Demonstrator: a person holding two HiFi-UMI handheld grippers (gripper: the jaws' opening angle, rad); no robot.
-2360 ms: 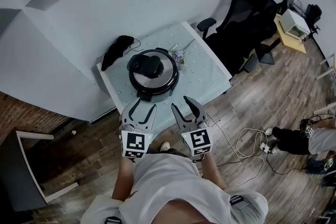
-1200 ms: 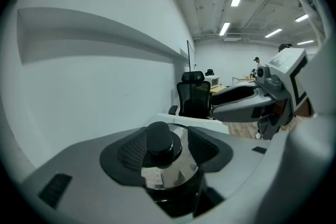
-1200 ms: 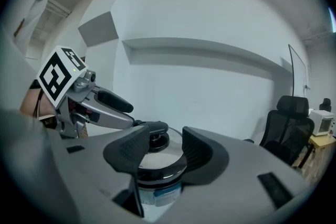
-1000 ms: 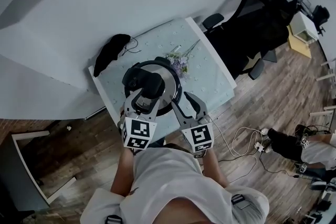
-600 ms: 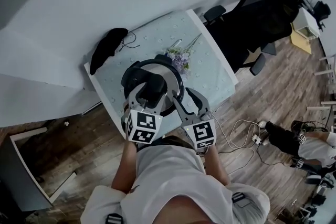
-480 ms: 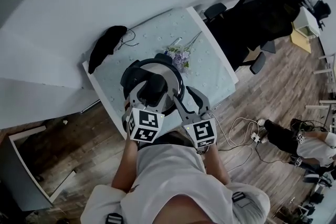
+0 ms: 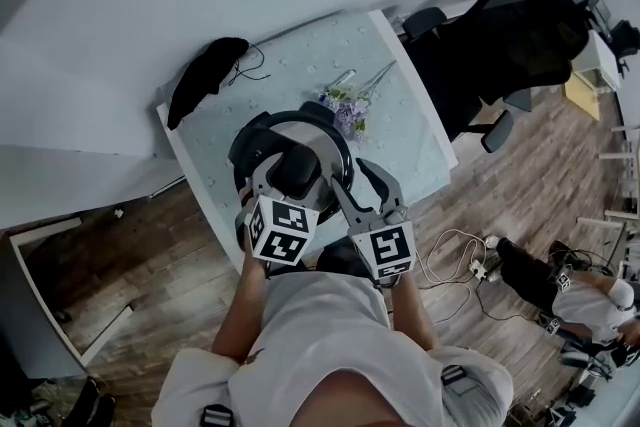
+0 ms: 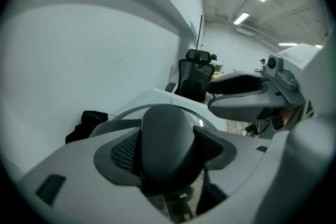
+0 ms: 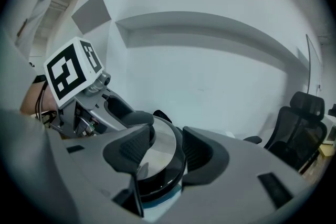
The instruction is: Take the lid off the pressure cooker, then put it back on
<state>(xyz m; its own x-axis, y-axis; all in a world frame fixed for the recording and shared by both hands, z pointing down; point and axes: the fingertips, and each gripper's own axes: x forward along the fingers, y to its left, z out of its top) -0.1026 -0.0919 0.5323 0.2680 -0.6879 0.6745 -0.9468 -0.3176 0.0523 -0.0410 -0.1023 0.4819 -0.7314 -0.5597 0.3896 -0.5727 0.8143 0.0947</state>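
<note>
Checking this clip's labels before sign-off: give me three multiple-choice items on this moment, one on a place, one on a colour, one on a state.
1. Where do the purple flowers lie?
A on the floor
B on the table, beside the pressure cooker
C on top of the cooker

2. What colour is the lid handle?
A red
B white
C black

3. How do the left gripper's jaws stand?
A apart, astride the lid handle
B shut on nothing
C shut on the flowers

Key:
1 B: the head view shows them on the tabletop next to the cooker.
2 C: it is black in the head view.
3 A: the jaws have just been opening, with the handle between them.
</note>
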